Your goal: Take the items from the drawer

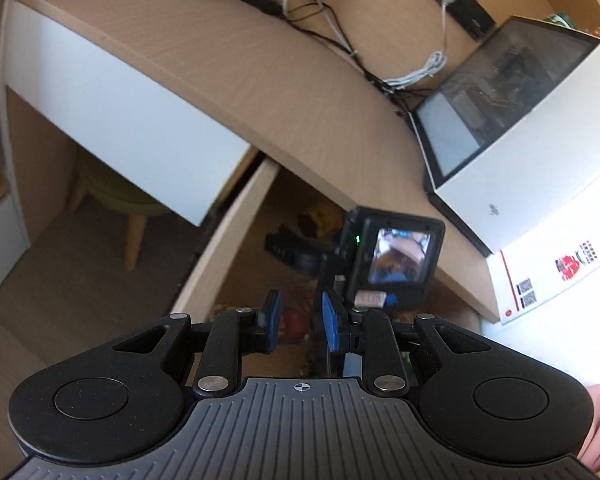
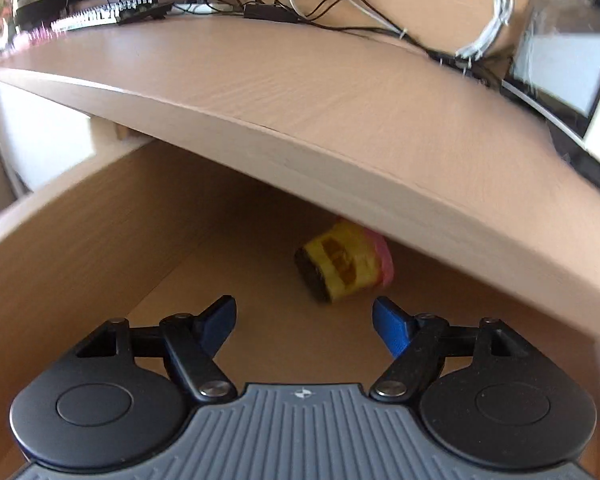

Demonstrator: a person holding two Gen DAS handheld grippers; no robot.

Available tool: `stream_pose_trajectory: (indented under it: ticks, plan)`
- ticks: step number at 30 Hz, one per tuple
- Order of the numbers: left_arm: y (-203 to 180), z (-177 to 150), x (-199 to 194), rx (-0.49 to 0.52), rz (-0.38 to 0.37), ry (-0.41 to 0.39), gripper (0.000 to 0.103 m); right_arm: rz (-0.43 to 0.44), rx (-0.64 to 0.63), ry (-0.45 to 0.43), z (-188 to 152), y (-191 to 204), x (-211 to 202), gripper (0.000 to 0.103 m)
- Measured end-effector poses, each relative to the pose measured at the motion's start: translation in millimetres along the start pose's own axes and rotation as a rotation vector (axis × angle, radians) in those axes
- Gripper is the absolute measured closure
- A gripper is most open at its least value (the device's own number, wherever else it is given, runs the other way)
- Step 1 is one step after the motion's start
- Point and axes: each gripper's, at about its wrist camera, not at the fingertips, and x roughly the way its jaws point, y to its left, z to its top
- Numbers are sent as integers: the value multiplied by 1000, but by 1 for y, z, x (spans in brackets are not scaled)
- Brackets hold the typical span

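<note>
My right claw [image 2: 304,322] is spread, empty, inside the open drawer [image 2: 80,240]. The yellow packet [image 2: 340,266] lies far right under the surface [image 2: 300,92]. I centre both pads around it before clenching.

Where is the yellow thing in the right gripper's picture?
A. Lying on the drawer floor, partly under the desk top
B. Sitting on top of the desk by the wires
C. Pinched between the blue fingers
A: the yellow item lies on the drawer floor ahead of the open right gripper, its far end tucked beneath the desk top.
</note>
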Motion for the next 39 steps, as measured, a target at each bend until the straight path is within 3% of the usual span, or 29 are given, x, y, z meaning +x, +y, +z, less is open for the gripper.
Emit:
stream_pose_trajectory:
  ticks: [7,8,9,10,16,20,25,30,35,39]
  plan:
    - [7,6,-1,11,17,-5,79,-32,111,2,8,-17,21,28]
    - [8,7,0,14,20,-1,79,-33,128,0,9,-19,23,32]
    - [9,8,1,16,23,4,79,-33,150,-6,10,-20,23,52]
    - [10,8,2,17,26,8,79,-23,162,-3,11,-22,25,61]
    - [11,13,6,29,0,26,79,44,161,71,2,-40,6,61]
    - [4,17,16,70,-10,72,79,180,177,194,-5,-57,-25,61]
    - [-19,17,36,241,-5,188,79,186,162,310,-14,-77,-71,61]
    - [-50,16,78,541,27,328,78,130,264,353,-28,-110,-112,61]
    - [-71,10,131,742,167,438,78,108,376,349,-44,-140,-148,61]
    - [-71,-2,170,845,261,542,77,99,428,355,-66,-149,-170,61]
